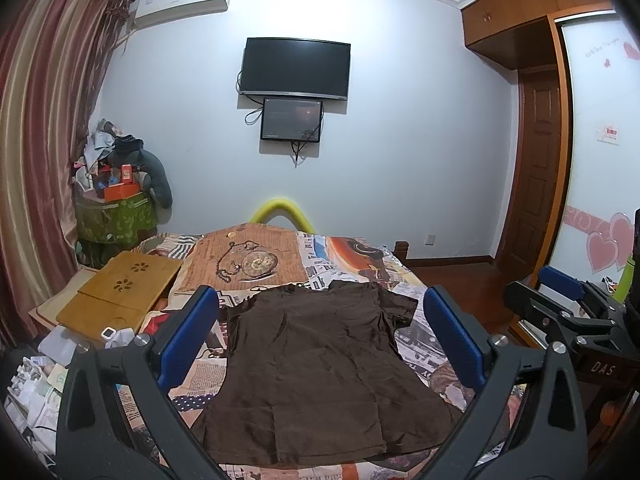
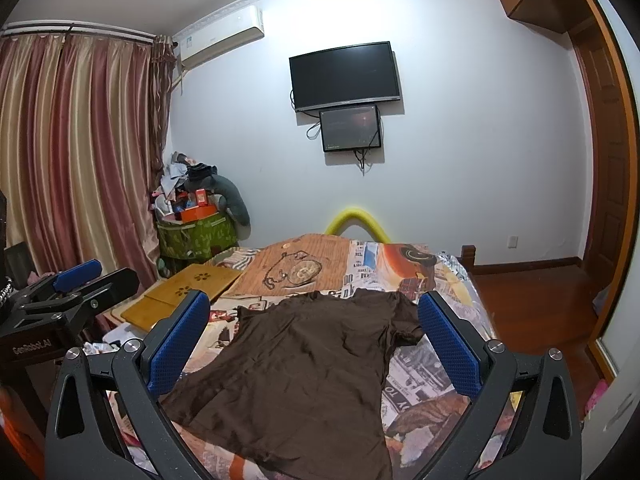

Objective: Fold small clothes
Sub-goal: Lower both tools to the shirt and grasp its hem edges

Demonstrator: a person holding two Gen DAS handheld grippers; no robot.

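Note:
A dark brown short-sleeved T-shirt lies spread flat on the bed, collar at the far end, hem near me. It also shows in the right wrist view. My left gripper is open and empty, held above the shirt's near half, its blue pads wide apart. My right gripper is open and empty too, above the shirt. The right gripper shows at the right edge of the left wrist view; the left gripper shows at the left edge of the right wrist view.
The bed has a patterned newspaper-print cover. A wooden lap table lies at the bed's left edge, with papers and clutter near it. A green basket of items stands by the curtain. A wardrobe and wooden floor are on the right.

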